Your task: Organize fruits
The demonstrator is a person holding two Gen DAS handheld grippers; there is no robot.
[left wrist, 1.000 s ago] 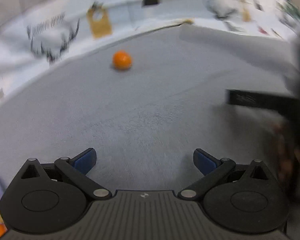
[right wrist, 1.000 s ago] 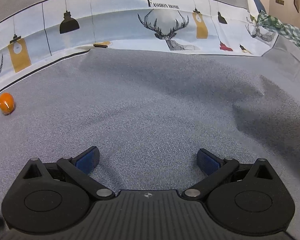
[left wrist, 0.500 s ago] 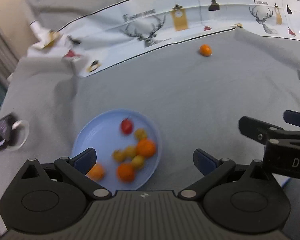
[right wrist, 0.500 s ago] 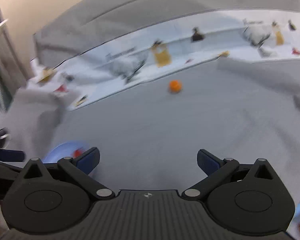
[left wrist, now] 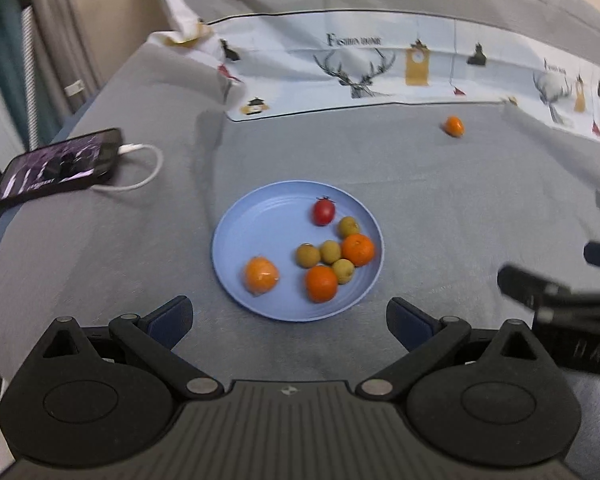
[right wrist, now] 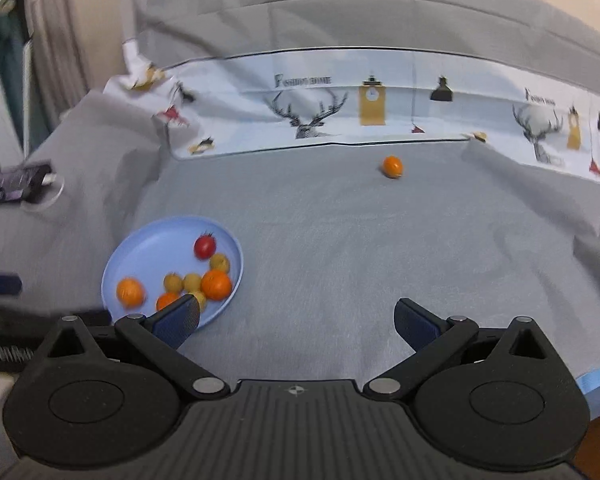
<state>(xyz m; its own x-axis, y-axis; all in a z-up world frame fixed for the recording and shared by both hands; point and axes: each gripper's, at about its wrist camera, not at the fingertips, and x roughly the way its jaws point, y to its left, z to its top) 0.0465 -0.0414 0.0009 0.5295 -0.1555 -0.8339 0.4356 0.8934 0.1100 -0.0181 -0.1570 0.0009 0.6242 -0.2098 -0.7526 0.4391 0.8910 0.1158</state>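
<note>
Lying alone on the grey bedspread (left wrist: 440, 184), the stray orange fruit (left wrist: 454, 125) sits near the printed deer-pattern border (left wrist: 360, 76) and well apart from the blue plate (left wrist: 260, 224), where the other fruits are already gathered: a red tomato (left wrist: 323, 211), three orange ones and four small yellowish ones clustered toward the plate's right side. Both tools hang empty above the cloth. The left gripper (left wrist: 290, 318) has its jaws spread wide with nothing between them, facing the plate; the right gripper (right wrist: 296, 320) is likewise spread and empty, and from its camera the stray fruit (right wrist: 392, 166) lies ahead and slightly right of centre, with the plate (right wrist: 148, 240) low on the left.

Judging by the layout, the step in hand is fetching that last loose fruit, and the right gripper looks better placed for it. A good approach would bring the open fingers down so they straddle the fruit evenly, one blue pad on each side, before closing. The fruit is round and the bedding soft, so a nudge from one finger could roll it toward the border fold; closing gently and centred should avoid that, and avoid bruising. The plate's left half is bare, which seems the safer drop zone, since releasing onto the cluster could knock pieces over the shallow rim. A phone (left wrist: 60, 164) with a white cable (left wrist: 140, 168) lies off to the left, clear of the likely path
</note>
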